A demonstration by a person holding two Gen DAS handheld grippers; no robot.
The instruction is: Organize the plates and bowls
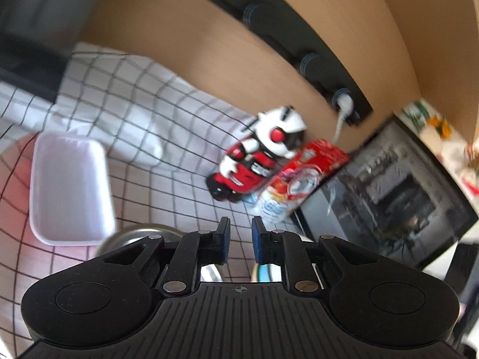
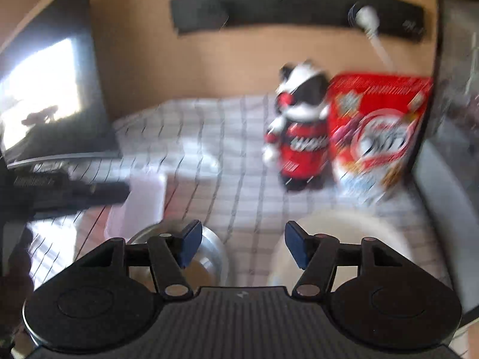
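A white rectangular tray (image 1: 70,191) lies on the checked tablecloth (image 1: 167,137) at the left. A metal bowl (image 1: 134,234) peeks out just behind my left gripper (image 1: 240,233), whose jaws stand a narrow gap apart with nothing between them. In the right wrist view the metal bowl (image 2: 206,257) sits at lower centre-left and a cream plate or bowl (image 2: 359,239) at lower right. My right gripper (image 2: 242,246) is open and empty, hovering above the gap between them. The white tray (image 2: 140,206) shows blurred at the left.
A red, white and black toy figure (image 2: 299,137) and a red cereal box (image 2: 377,131) stand at the back by the cardboard wall (image 2: 209,65). A dark framed picture (image 1: 389,194) leans at the right. A monitor (image 2: 51,95) and a black object (image 2: 60,191) are at the left.
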